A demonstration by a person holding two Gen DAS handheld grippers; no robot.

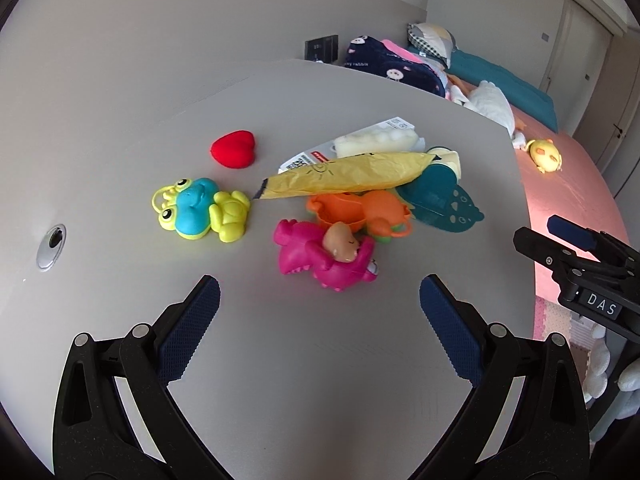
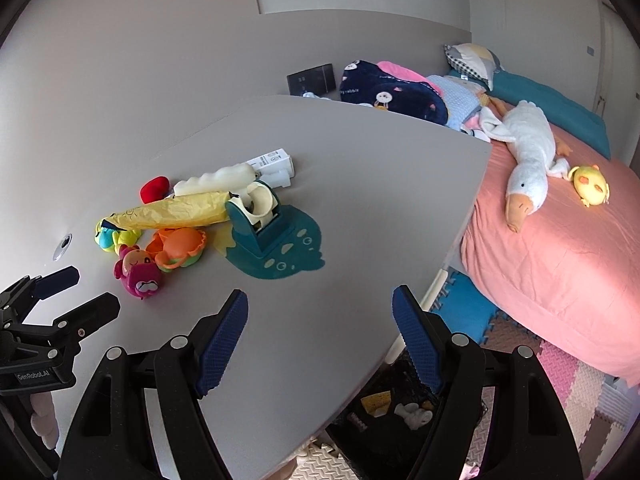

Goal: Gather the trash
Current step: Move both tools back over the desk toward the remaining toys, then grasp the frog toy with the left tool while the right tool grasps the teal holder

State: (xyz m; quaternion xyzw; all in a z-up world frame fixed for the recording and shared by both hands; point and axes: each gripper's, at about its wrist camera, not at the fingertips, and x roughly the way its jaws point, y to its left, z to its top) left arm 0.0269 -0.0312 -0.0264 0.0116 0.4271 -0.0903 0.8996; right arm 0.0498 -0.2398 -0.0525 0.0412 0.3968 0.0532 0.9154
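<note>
One grey table (image 1: pixel 120 128) carries one pile. In it lies one yellow crumpled wrapper (image 1: pixel 352 176), the trash, resting across one teal tape dispenser (image 2: pixel 260 224) and one orange toy (image 1: pixel 360 208). Near them are one white box (image 2: pixel 272 162), one pink toy (image 1: pixel 320 256), one frog toy (image 1: pixel 200 208) and one red heart (image 1: pixel 234 148). The left gripper (image 1: pixel 320 296) and the right gripper (image 2: pixel 320 312) both hover with jaws wide apart, holding nothing.
</note>
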